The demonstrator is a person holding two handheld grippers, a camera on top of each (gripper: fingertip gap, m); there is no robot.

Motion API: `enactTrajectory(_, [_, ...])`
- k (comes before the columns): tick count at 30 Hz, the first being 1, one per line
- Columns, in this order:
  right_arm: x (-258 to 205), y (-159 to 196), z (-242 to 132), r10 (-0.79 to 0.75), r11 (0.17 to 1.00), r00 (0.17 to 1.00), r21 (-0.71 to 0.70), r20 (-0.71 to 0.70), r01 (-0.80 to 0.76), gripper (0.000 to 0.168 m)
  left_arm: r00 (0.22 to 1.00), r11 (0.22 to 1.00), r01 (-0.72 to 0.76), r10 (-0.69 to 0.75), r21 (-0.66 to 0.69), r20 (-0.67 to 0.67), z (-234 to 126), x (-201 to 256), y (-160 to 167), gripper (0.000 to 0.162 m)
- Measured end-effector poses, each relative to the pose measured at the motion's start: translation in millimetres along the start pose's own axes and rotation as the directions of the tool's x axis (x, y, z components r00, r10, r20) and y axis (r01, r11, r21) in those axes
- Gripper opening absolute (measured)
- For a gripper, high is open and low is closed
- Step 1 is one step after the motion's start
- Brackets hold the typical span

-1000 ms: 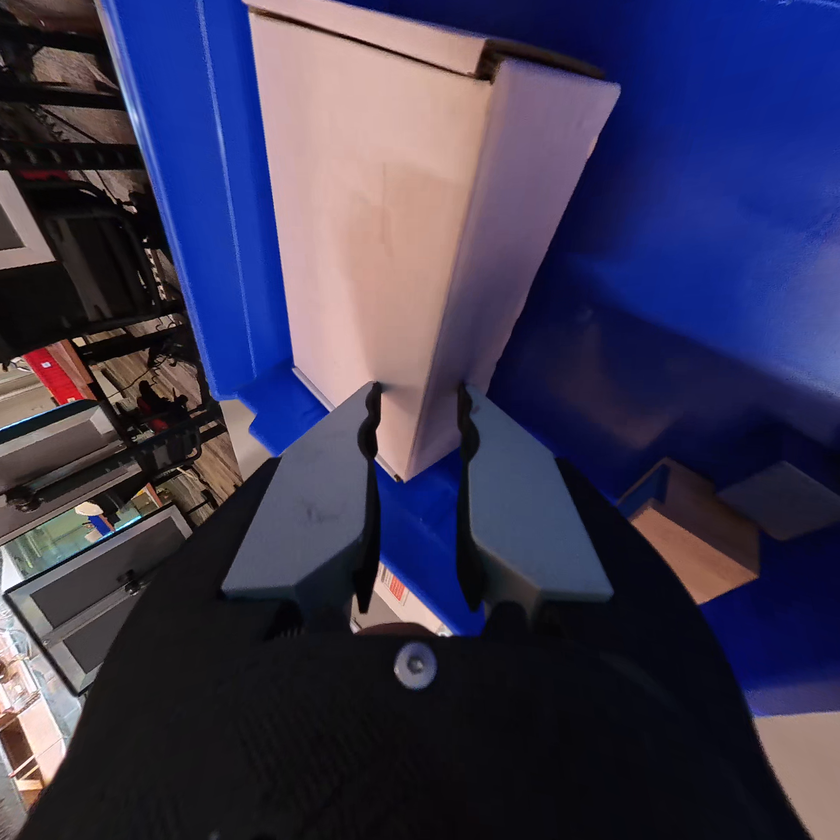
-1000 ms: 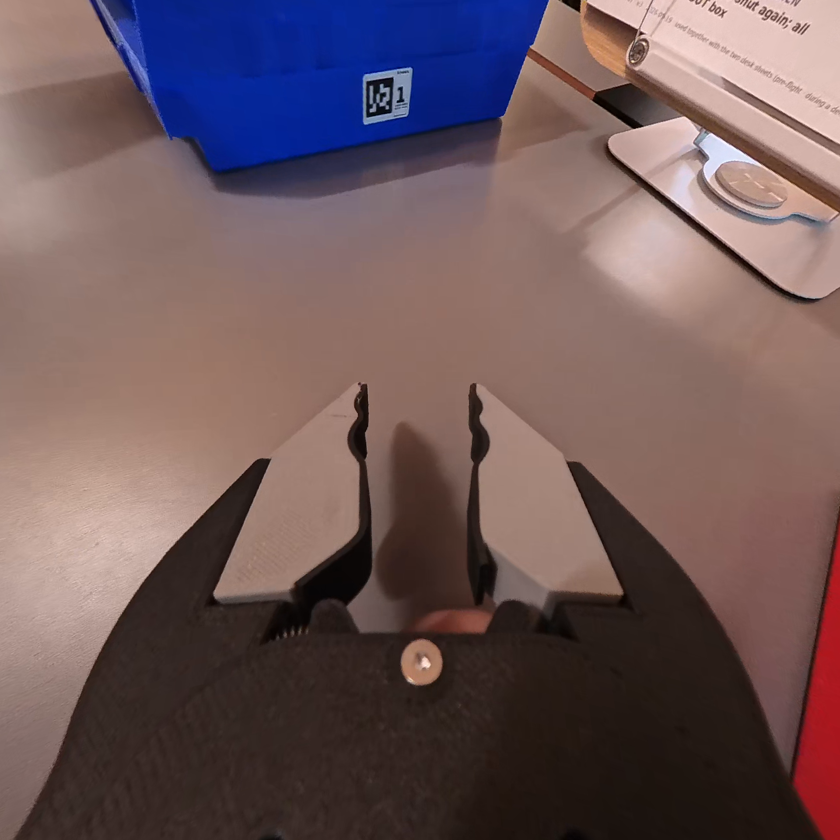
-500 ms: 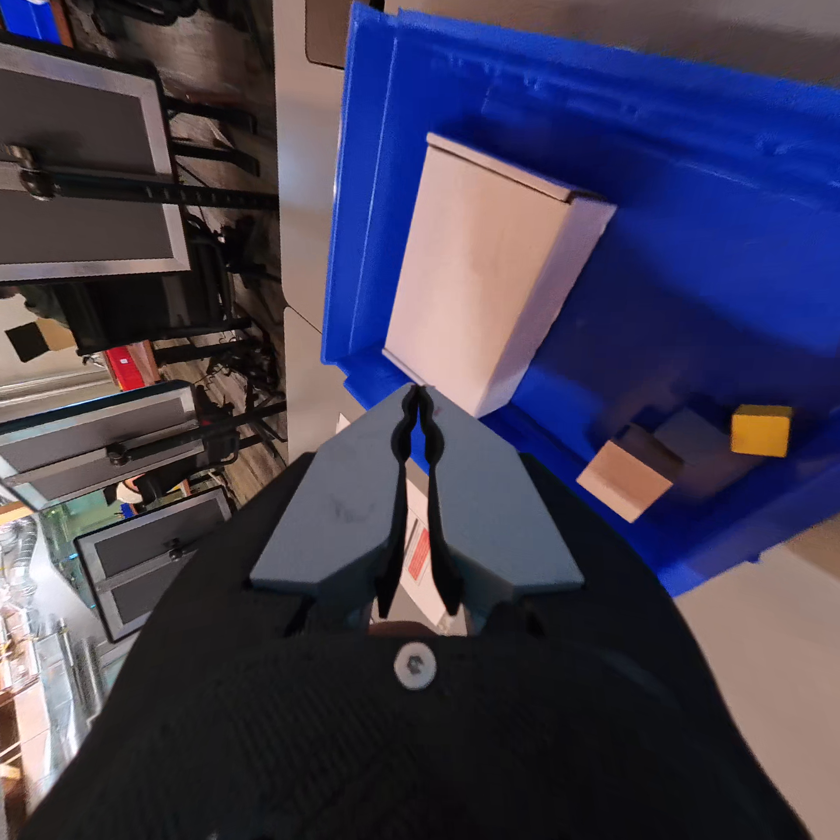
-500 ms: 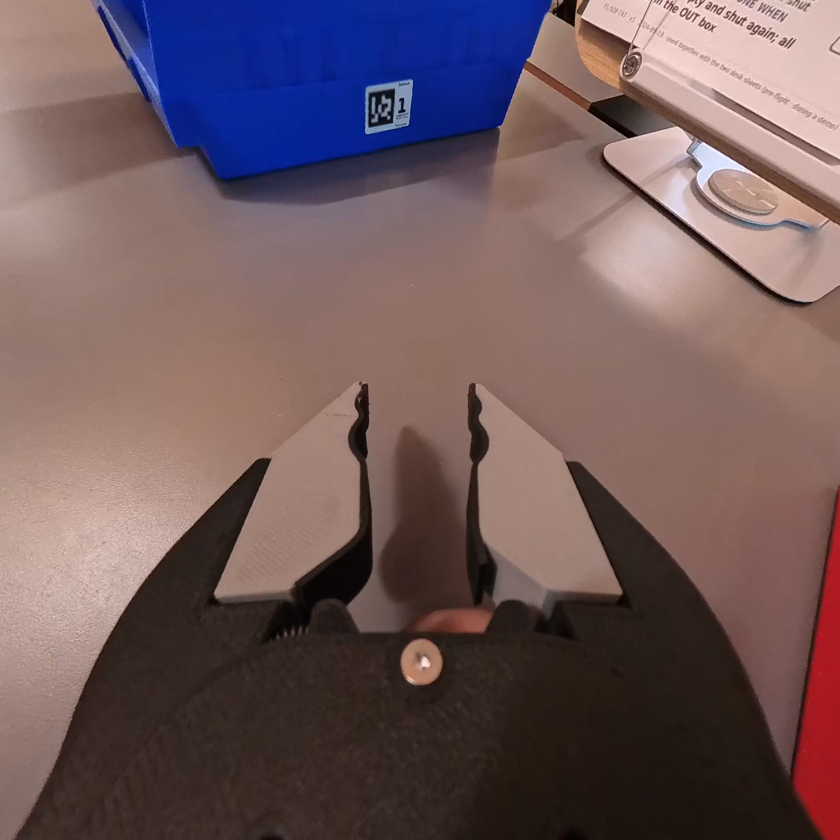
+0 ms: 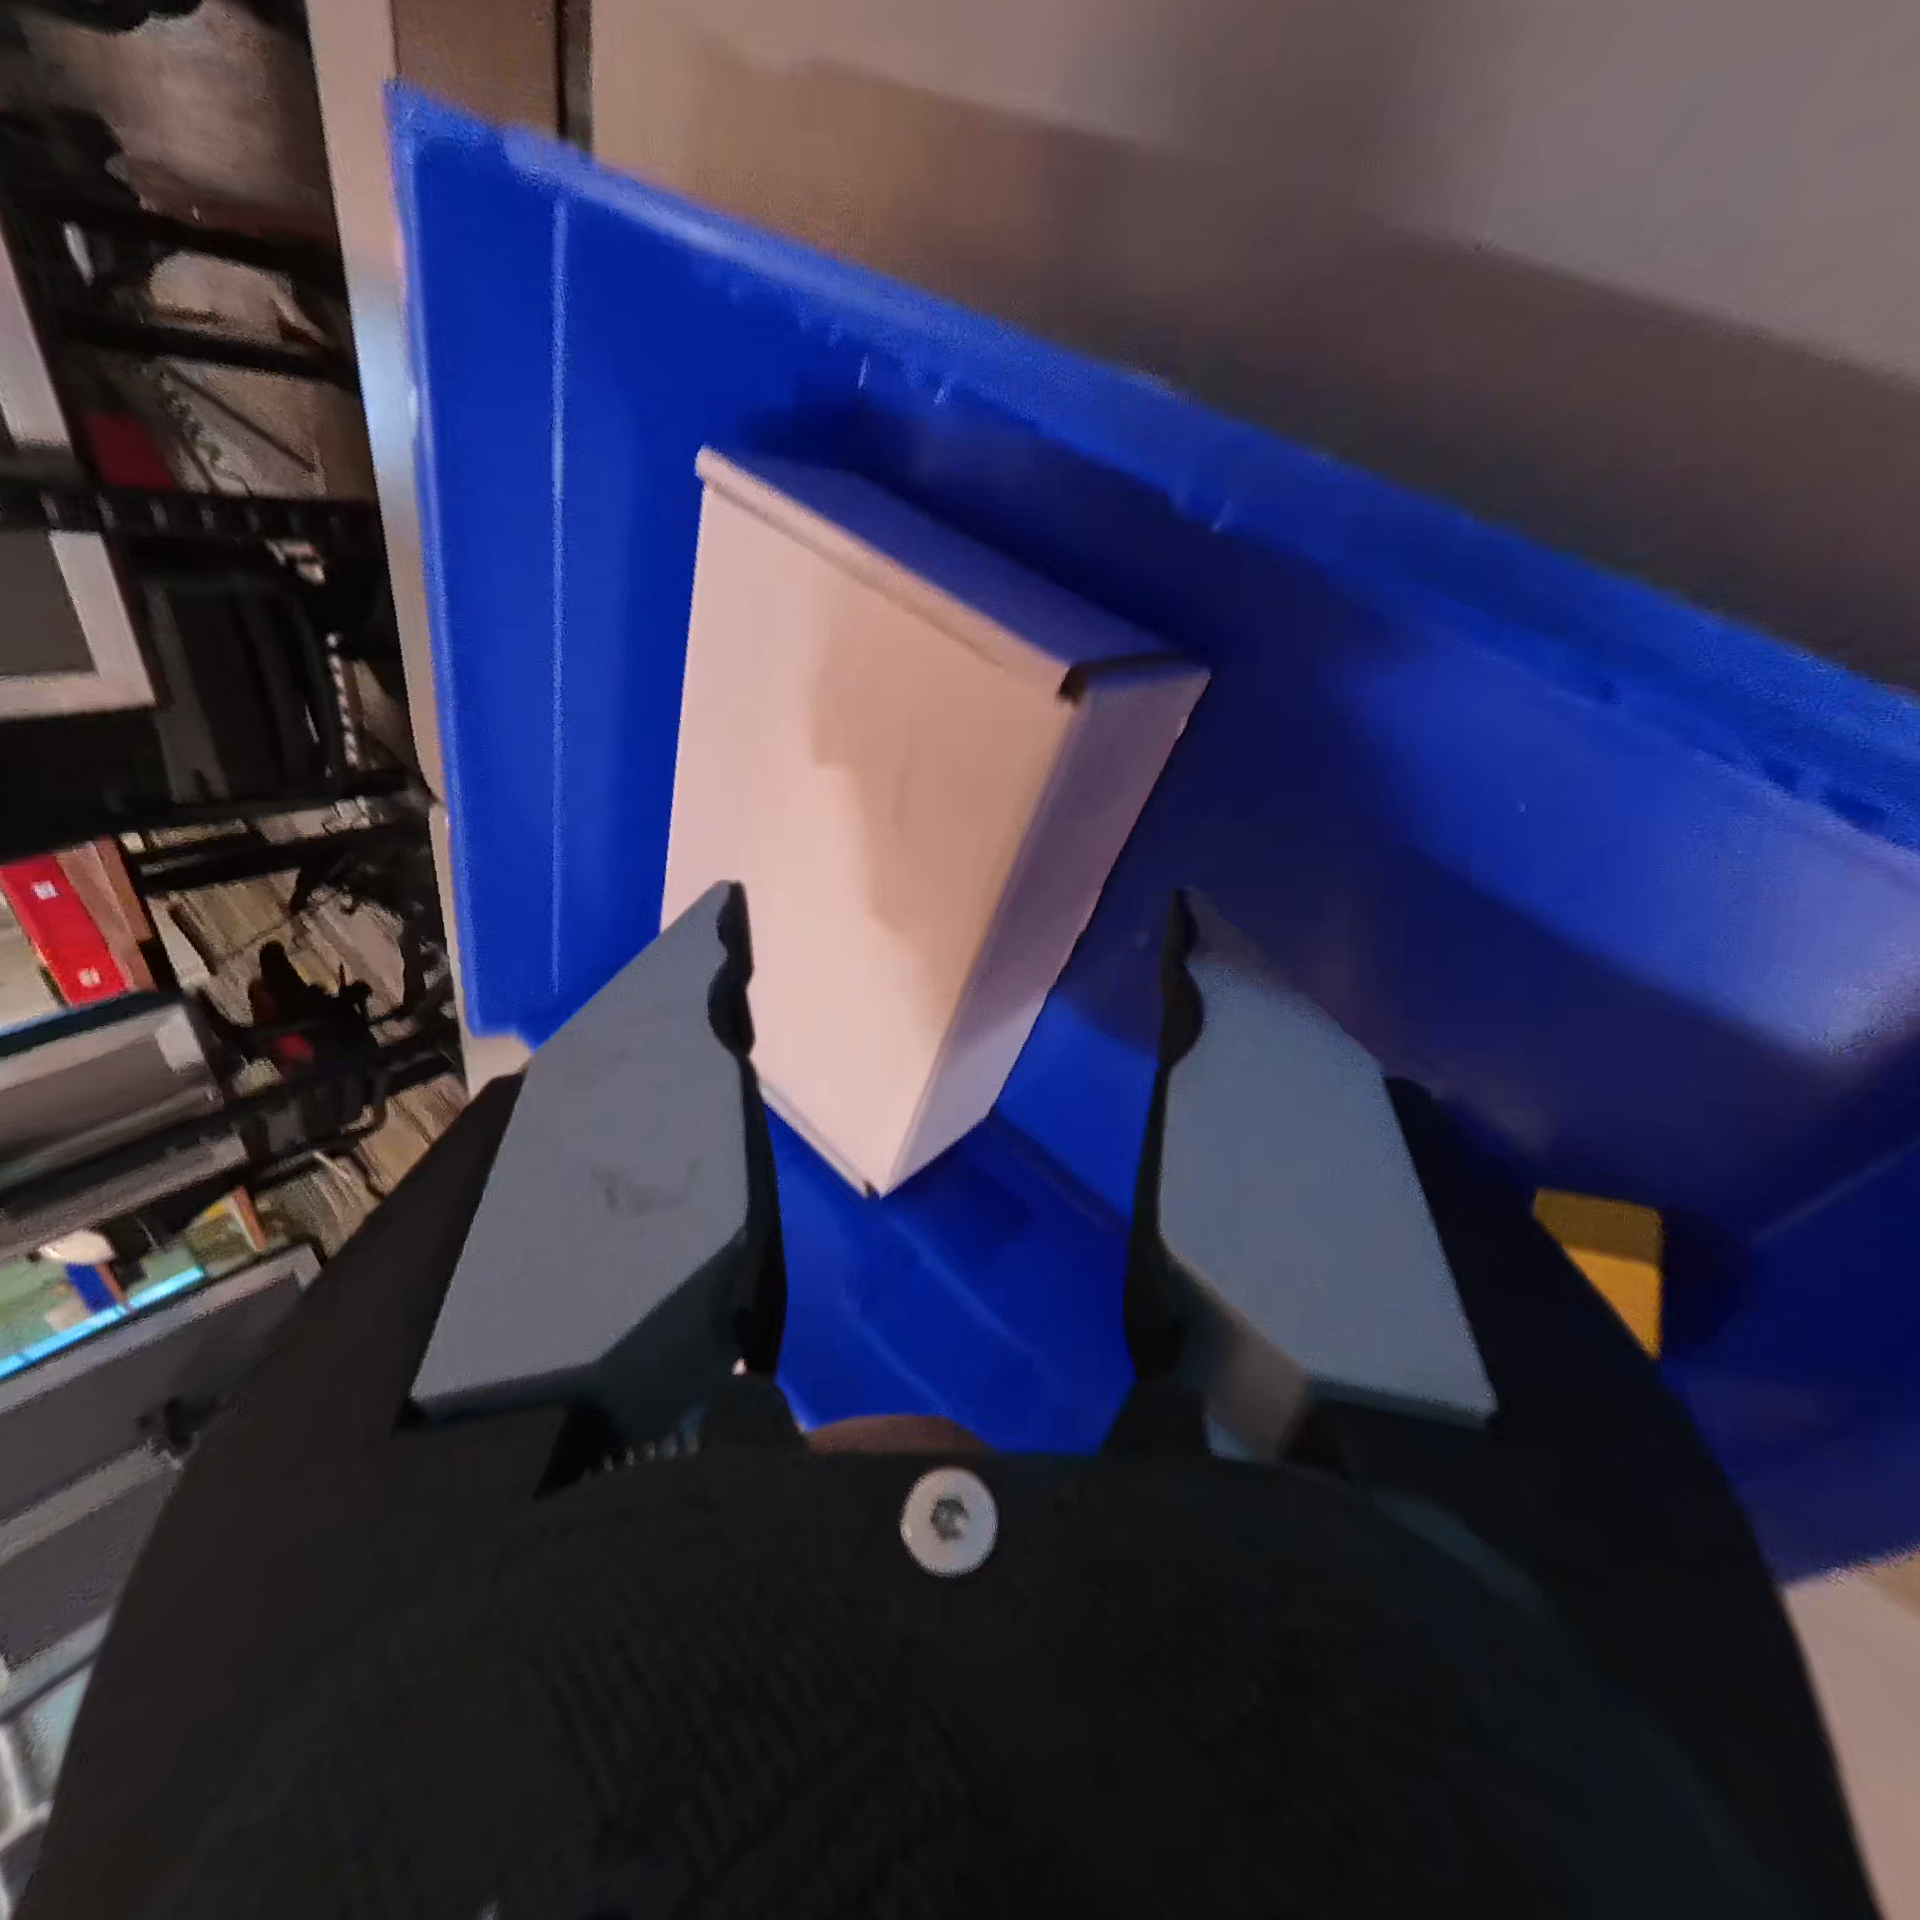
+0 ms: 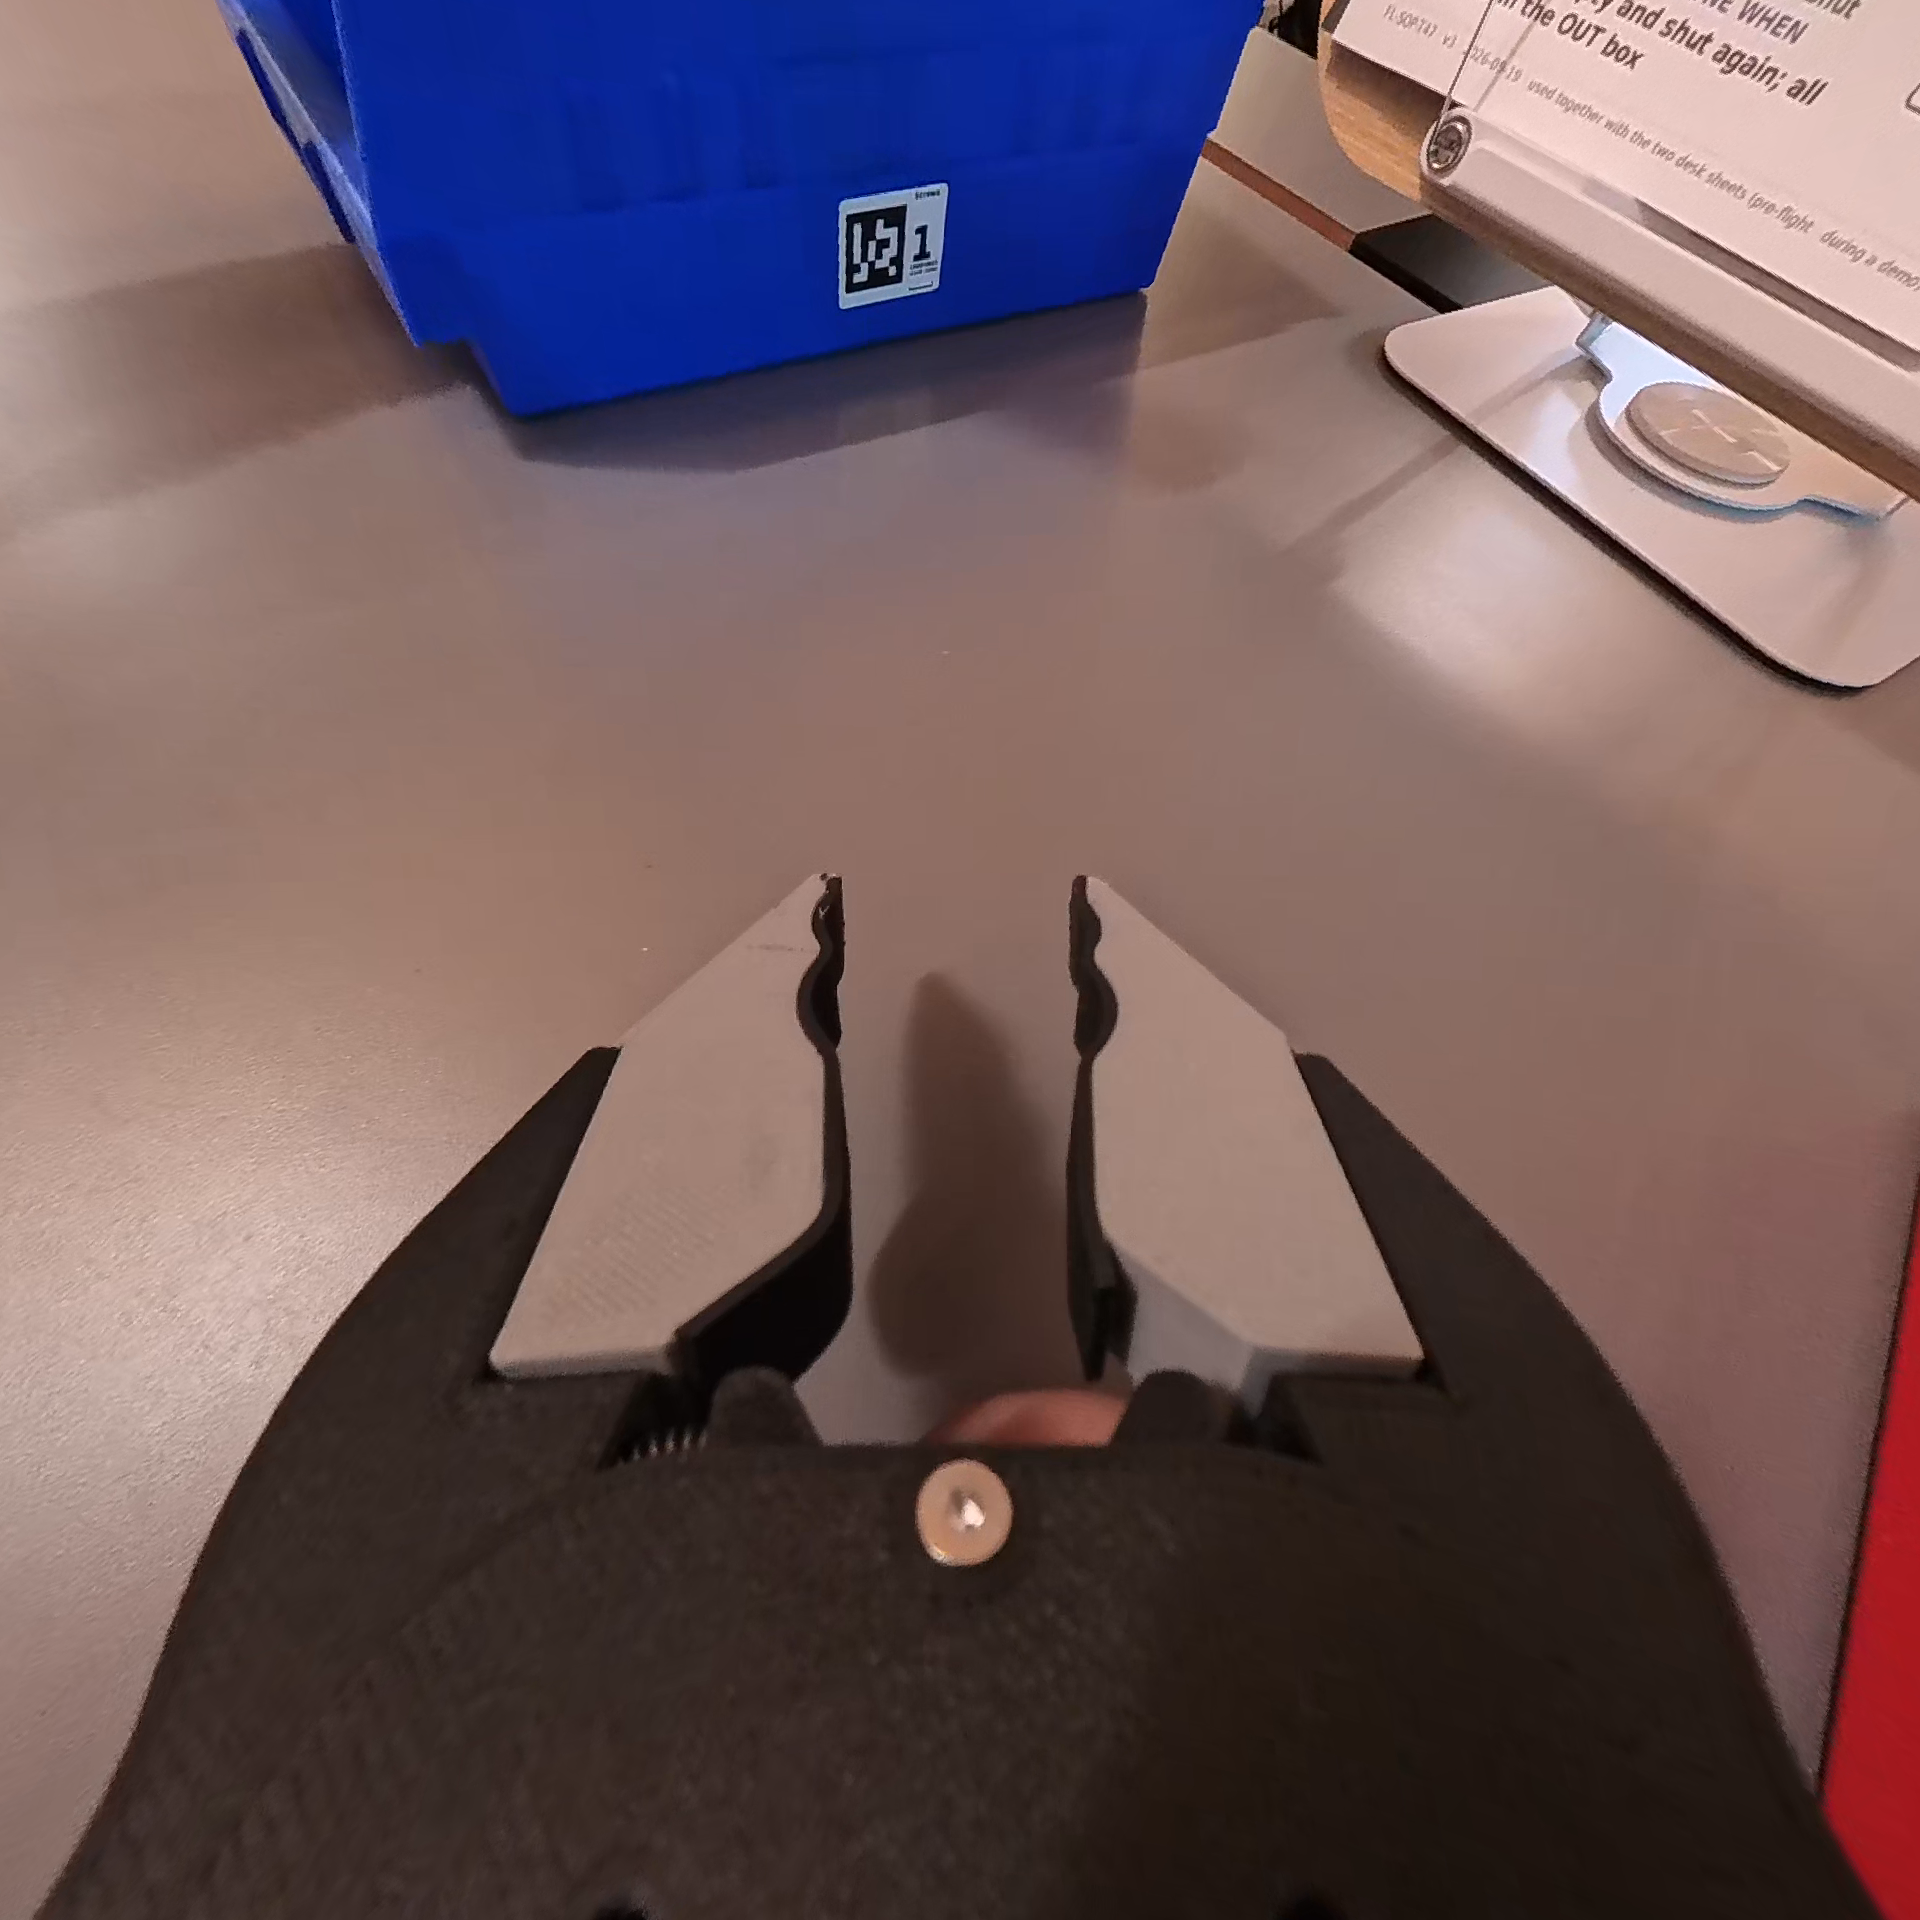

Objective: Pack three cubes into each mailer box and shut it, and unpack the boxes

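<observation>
A closed white mailer box (image 5: 883, 831) stands on end inside a blue bin (image 5: 1455, 831), against its wall. My left gripper (image 5: 951, 914) is open above the bin, its fingertips on either side of the box's near corner without touching it. A yellow cube (image 5: 1605, 1268) shows in the bin at the right, partly hidden by my right finger. My right gripper (image 6: 956, 894) is open and empty, low over the grey table (image 6: 520, 727).
A blue bin (image 6: 727, 187) with a square marker sticker stands at the far end of the table in the right wrist view. A sign on a metal stand (image 6: 1662, 416) is at the right. A red edge (image 6: 1881, 1507) shows at the right border. Shelving (image 5: 156, 727) lies beyond the bin.
My left gripper let go of the white box, shut as it drew back, then opened wide and moved in toward the box again. My right gripper barely moved.
</observation>
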State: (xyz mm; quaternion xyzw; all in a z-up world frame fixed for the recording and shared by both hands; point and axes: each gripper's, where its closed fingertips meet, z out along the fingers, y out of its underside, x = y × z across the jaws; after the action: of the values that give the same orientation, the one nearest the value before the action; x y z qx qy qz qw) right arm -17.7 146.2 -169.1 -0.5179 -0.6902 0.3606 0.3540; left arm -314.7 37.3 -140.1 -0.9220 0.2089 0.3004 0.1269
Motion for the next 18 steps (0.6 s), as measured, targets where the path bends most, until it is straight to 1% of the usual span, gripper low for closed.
enactTrajectory(2, [0, 0, 0, 0.002, 1.0, 1.0, -0.002, 0.004, -0.002, 0.041, 0.998, 0.998, -0.059, 0.059, -0.009, -0.012, 15, 4, -5, 0.077])
enactTrajectory(4, [-1, 1, 1, 0.001, 1.0, 1.0, -0.005, 0.006, -0.001, 0.041, 0.993, 0.992, -0.111, 0.109, -0.062, -0.045, 34, 9, 1, 0.074])
enactTrajectory(5, [-1, 1, 1, 0.0, 1.0, 1.0, -0.007, 0.008, 0.0, 0.041, 0.99, 0.988, -0.137, 0.135, -0.077, -0.034, 43, 8, 3, 0.081])
enactTrajectory(8, [-3, 1, 2, -0.003, 1.0, 1.0, -0.014, 0.015, 0.004, 0.041, 0.95, 0.954, -0.278, 0.29, -0.11, 0.112, 54, -8, 4, 0.064])
enactTrajectory(10, [-4, 1, 2, -0.004, 1.0, 1.0, -0.016, 0.021, 0.004, 0.041, 0.954, 0.958, -0.262, 0.276, -0.116, 0.117, 55, -11, 3, 0.061])
enactTrajectory(13, [-6, 1, 2, -0.005, 1.0, 1.0, -0.014, 0.025, 0.006, 0.041, 0.962, 0.969, -0.239, 0.245, -0.069, 0.119, 52, -12, 4, 0.059])
enactTrajectory(18, [-6, 1, 1, 0.001, 1.0, 1.0, -0.009, 0.03, -0.001, 0.041, 0.978, 0.99, -0.136, 0.138, -0.02, 0.158, 29, -29, 9, 0.06])
